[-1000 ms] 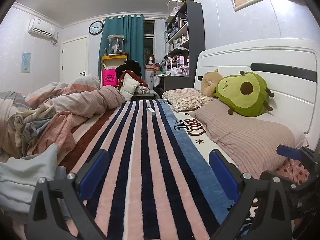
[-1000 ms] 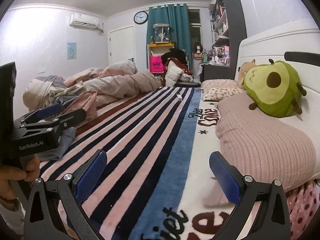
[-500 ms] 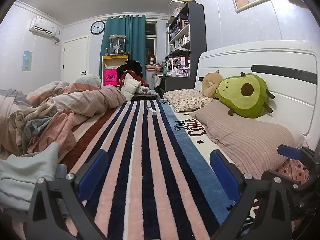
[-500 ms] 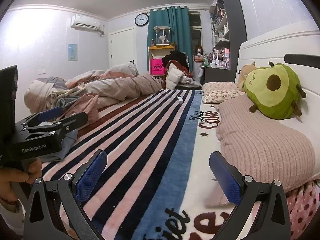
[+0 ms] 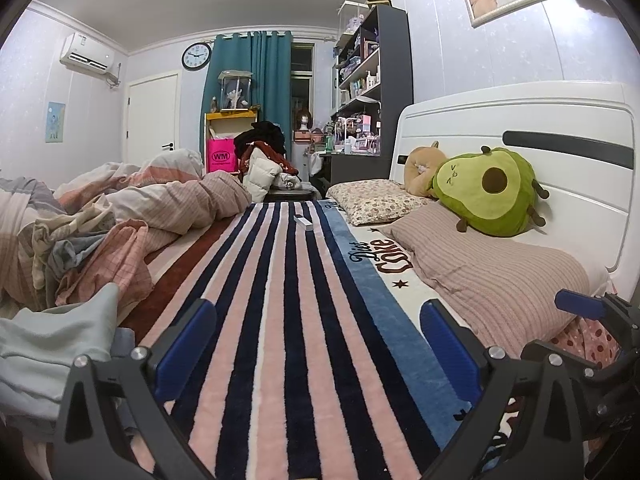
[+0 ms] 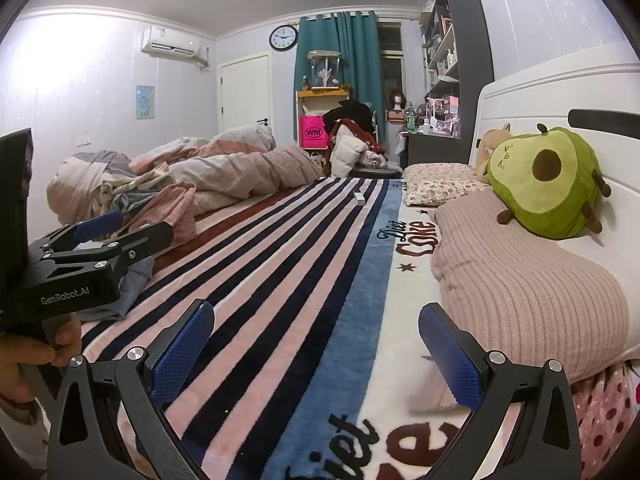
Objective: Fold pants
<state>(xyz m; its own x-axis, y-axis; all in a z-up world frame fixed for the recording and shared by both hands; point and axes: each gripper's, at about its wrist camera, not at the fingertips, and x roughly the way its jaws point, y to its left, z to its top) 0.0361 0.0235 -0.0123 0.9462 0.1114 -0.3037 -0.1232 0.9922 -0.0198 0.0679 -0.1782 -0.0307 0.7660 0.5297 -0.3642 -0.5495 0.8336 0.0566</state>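
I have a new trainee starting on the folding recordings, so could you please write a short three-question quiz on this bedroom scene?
1. True or false: the left gripper is shut on cloth.
2. What lies on the striped blanket far ahead of both grippers? A) a small white box B) a shoe C) a book
3. Fill in: the avocado plush rests on the ____ pillow against the white headboard.

Key:
1. False; both it and the right gripper are open and hold nothing.
2. A, the small white box.
3. Pink ribbed.
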